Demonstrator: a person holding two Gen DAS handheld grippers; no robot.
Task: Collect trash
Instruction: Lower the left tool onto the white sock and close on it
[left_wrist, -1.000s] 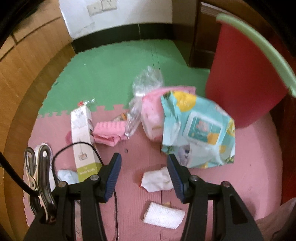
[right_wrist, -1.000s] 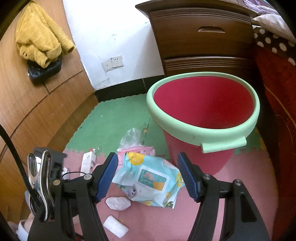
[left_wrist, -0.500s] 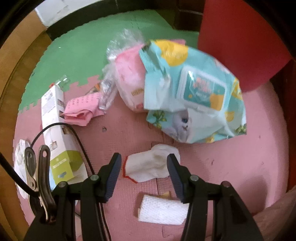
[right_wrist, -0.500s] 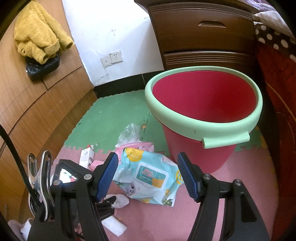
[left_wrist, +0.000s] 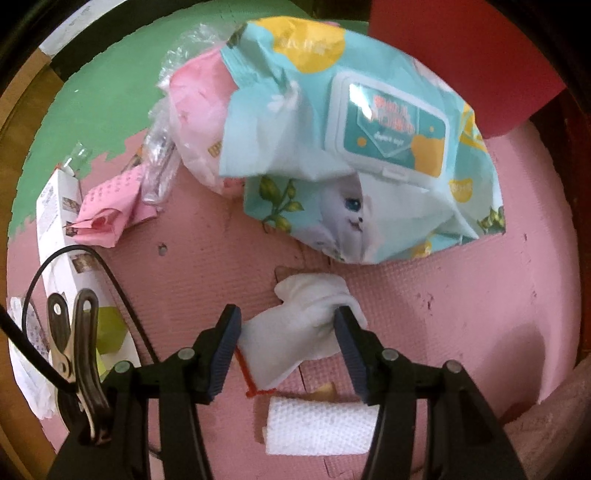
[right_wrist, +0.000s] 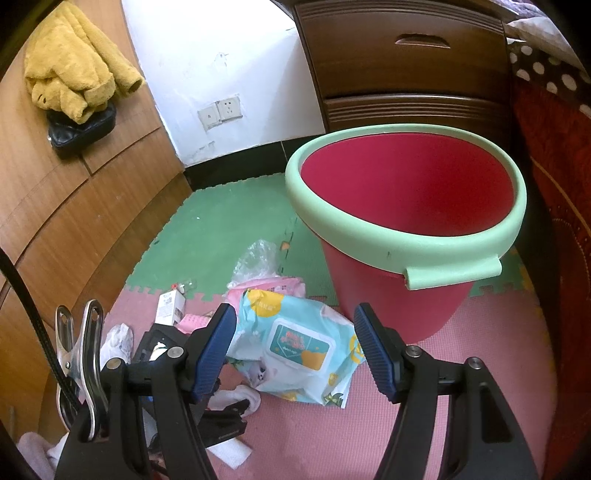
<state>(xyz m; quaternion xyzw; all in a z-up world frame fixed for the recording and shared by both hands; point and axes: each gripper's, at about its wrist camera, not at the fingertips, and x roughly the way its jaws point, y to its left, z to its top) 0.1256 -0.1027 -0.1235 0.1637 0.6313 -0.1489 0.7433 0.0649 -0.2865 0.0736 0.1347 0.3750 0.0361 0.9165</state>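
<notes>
Between the opening left gripper (left_wrist: 286, 334) pads lies a crumpled white tissue (left_wrist: 299, 325), ungrasped, on the pebbled pink foam floor mat (left_wrist: 461, 314).

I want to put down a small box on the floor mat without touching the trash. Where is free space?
Free: the green mat behind the clear plastic bag, and the pink mat right of the crumpled tissue, below the wet-wipes pack. Crowded: from the carton across to the red bucket.
</notes>
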